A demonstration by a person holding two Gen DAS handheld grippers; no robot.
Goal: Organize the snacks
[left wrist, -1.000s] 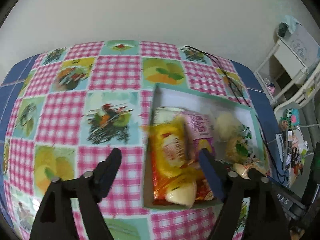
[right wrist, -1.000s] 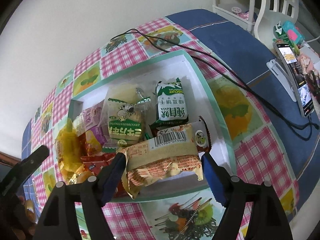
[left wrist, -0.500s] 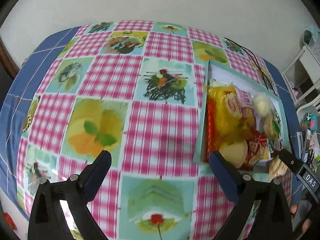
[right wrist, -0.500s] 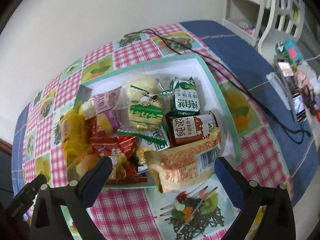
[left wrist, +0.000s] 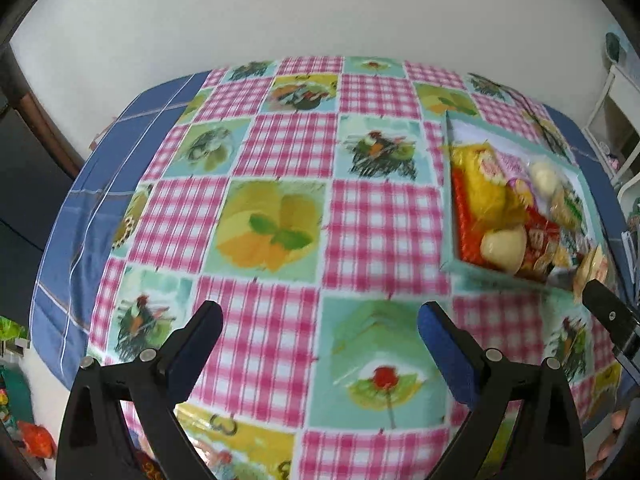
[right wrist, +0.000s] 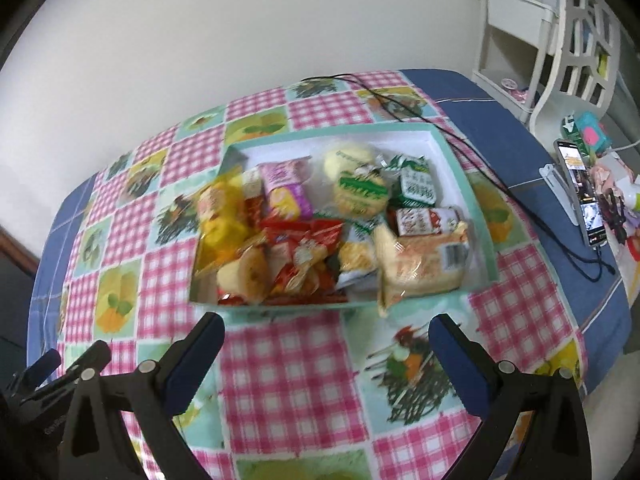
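both the left gripper (left wrist: 320, 322) and the right gripper (right wrist: 326, 326) are seen spread wide and empty above the checked tablecloth (right wrist: 288, 380); at twelve o'clock beyond the right one, the snacks (right wrist: 320, 236) are piled inside the box (right wrist: 482, 236); one beige packet (right wrist: 424, 266) overhangs its near rim; gathering appears nearly done, tidying perhaps left.

The tablecloth (right wrist: 280, 380) is pink-and-white gingham squares alternating with pale teal and yellow-green fruit pictures, edged in blue with thin light stripes. The box (right wrist: 486, 240) is mint green outside, white inside. In it lie a yellow bag (right wrist: 220, 216), a pink-purple packet (right wrist: 286, 190), a red-orange packet (right wrist: 304, 252), a green-and-white packet (right wrist: 416, 188) and a tan bread wrapper (right wrist: 424, 268) bearing a barcode. Both grippers (right wrist: 326, 340) (left wrist: 320, 328) are black with 2 blue pads each. The cable (right wrist: 400, 98) is black.
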